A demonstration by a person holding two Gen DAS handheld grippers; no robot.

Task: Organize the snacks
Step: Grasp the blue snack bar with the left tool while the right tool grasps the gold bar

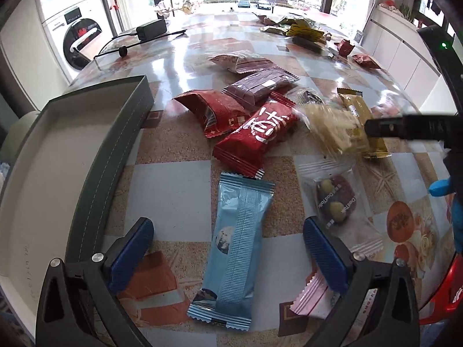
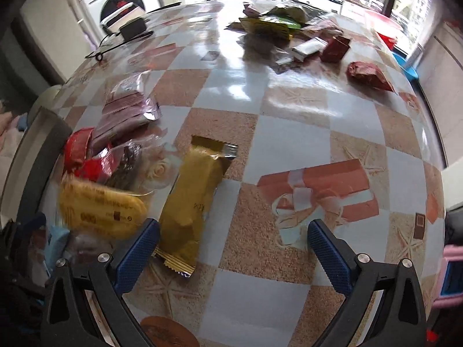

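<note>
the left gripper (image 1: 228, 248) hangs low over the table with its jaws spread wide and nothing between them; the light blue packet (image 1: 234, 257) lies flat on the cloth right in the gap, lengthwise along the fingers. the right gripper (image 2: 233, 251) is likewise released and empty, its left blue pad just beside the tail of the gold packet (image 2: 194, 202), which lies outside the jaws. next to that sits a blurred yellow biscuit pack (image 2: 101, 211) in clear wrap.

further out the snacks heap together: a red packet (image 1: 257, 136) with white lettering overlaps a second red one and a maroon packet (image 1: 260, 85), and a clear packet of nuts (image 1: 335, 202) lies by the left gripper's right finger. the grey tray (image 1: 95, 173), white inside, sits at the table's left edge and looks unfilled as far as it shows.

the risks, as i judge them: the blue packet is flat and slick, so closing on it may pinch only film or slide it across the glossy cloth; the nut packet beside it could get caught too. the two grippers work close together and could knock each other.

the table (image 2: 289, 133) wears a shiny checked cloth printed with gift boxes; more wrappers crowd the far end, with a black power adapter (image 1: 152, 29). a washing machine (image 1: 78, 29) and big windows stand behind.
</note>
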